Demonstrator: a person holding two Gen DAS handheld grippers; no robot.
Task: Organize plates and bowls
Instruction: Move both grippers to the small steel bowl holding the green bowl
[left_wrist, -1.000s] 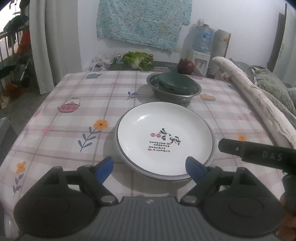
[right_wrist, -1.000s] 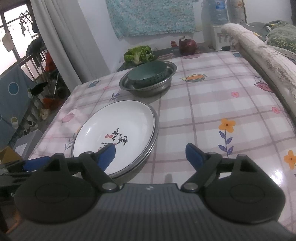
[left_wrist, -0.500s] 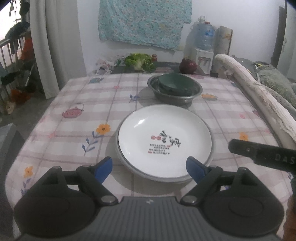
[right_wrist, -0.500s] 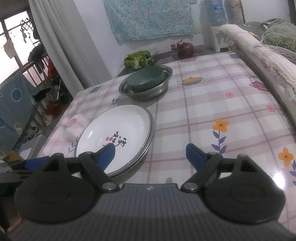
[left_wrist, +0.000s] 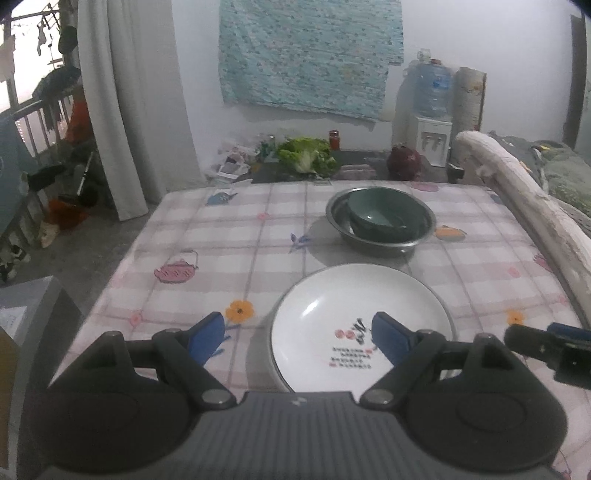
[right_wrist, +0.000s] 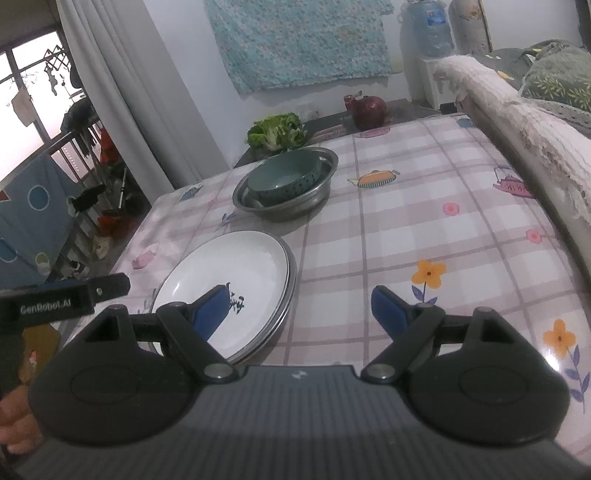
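A white plate with red and black print (left_wrist: 360, 325) (right_wrist: 229, 273) lies stacked on a metal-rimmed plate at the near side of the checked tablecloth. Behind it a dark green bowl (left_wrist: 382, 214) (right_wrist: 284, 177) sits inside a steel basin (left_wrist: 340, 218) (right_wrist: 317, 184). My left gripper (left_wrist: 299, 338) is open and empty, held above the table's near edge, left of the plate's middle. My right gripper (right_wrist: 299, 308) is open and empty, above the table to the right of the plate. Each gripper shows at the edge of the other's view.
A padded sofa back (left_wrist: 517, 206) (right_wrist: 517, 122) runs along the table's right side. Lettuce (left_wrist: 308, 155) and a dark red round thing (left_wrist: 404, 162) lie on a low surface behind the table. A water dispenser (left_wrist: 432, 110) stands at the wall.
Both grippers have pulled back and risen away from the plates, so the table looks smaller and farther. The left view has shifted leftward. Both stay open; the dishes have not moved.
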